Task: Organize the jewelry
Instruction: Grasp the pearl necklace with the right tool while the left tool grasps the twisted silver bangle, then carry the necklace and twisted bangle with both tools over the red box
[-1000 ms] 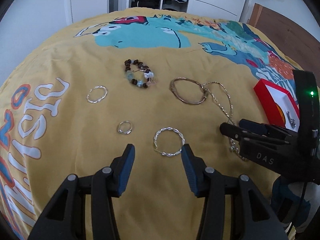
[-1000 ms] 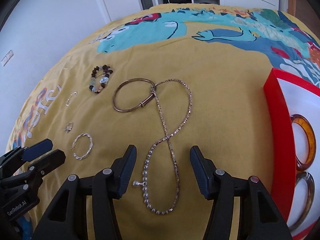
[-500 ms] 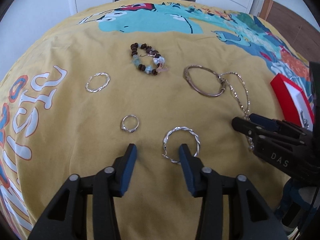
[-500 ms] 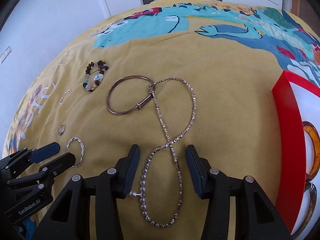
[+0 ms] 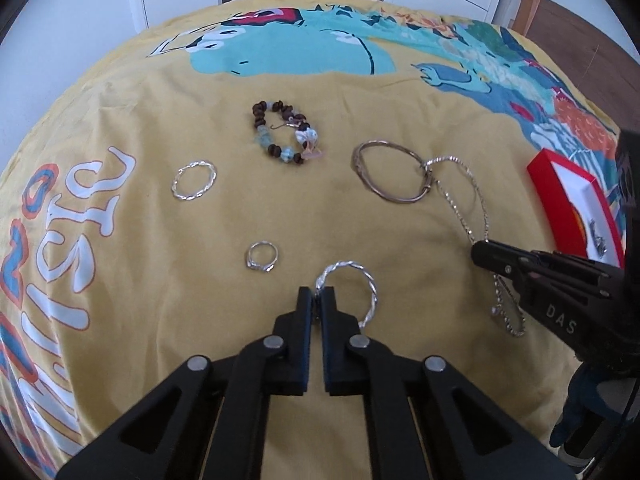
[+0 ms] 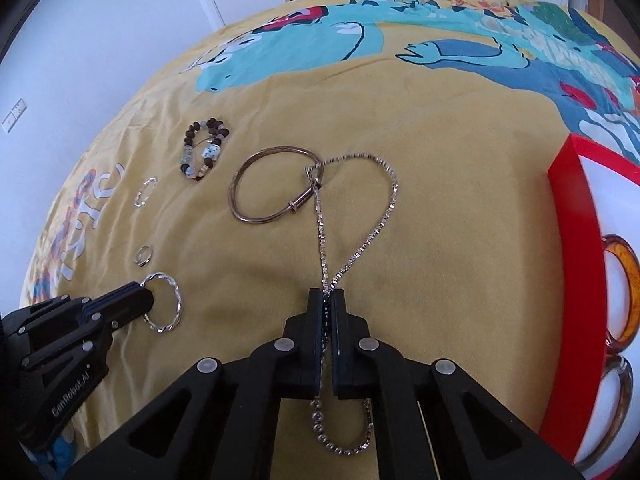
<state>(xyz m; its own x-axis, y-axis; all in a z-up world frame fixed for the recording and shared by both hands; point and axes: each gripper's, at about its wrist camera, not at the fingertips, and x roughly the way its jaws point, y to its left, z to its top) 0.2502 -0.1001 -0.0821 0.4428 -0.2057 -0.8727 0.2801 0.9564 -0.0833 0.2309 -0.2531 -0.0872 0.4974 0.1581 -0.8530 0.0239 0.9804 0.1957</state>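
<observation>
My left gripper (image 5: 316, 294) is shut on the near-left rim of a twisted silver hoop (image 5: 370, 286), which lies on the yellow bedspread. My right gripper (image 6: 328, 295) is shut on a silver chain necklace (image 6: 384, 212) where its two strands cross; the beaded end loops out below the jaws. Each gripper shows in the other view: the right gripper (image 5: 486, 254) at the right, the left gripper (image 6: 142, 304) at the lower left. A small ring (image 5: 262, 260), a second twisted hoop (image 5: 195, 180), a beaded bracelet (image 5: 284, 136) and a bronze bangle (image 5: 390, 176) lie loose.
A red jewelry box (image 6: 576, 280) with a white lining stands open at the right, holding an amber ring (image 6: 624, 292) and a clear ring. The necklace's far loop rests against the bangle (image 6: 276, 184). White wardrobes and a wooden headboard lie beyond the bed.
Both grippers have closed from wide open: the left one onto the twisted hoop's rim, the right one onto the necklace's crossing. Both have edged forward and down toward the bedspread.
</observation>
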